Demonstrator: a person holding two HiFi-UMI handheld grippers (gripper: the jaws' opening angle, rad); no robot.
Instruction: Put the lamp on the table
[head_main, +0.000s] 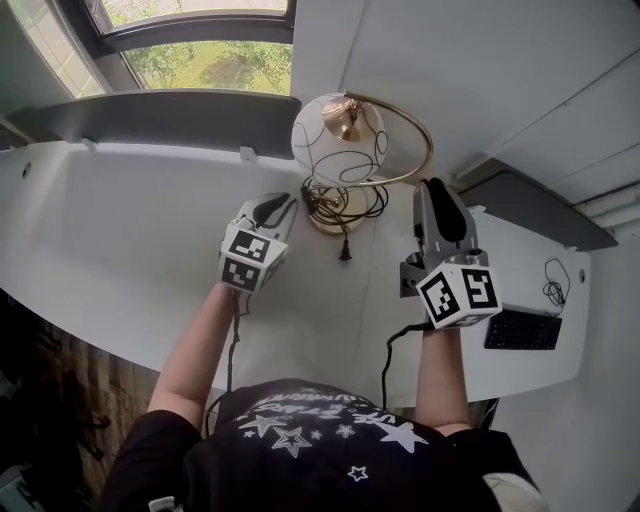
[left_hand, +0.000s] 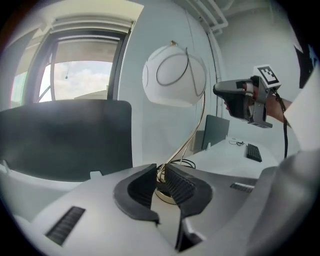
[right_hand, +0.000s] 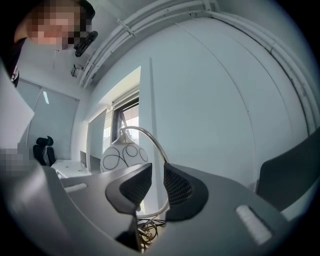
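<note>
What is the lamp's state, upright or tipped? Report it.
Upright. The lamp rests on its round base on the white table, with the globe shade hanging from the arched stem.

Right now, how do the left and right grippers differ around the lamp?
The left gripper sits low on the lamp's left, claw aimed at the lamp base. The right gripper sits higher on its right, near globe height, claw aimed at the arched stem. Shared: each claw shows only a narrow gap with nothing between, and neither appears to grip the lamp.
</note>
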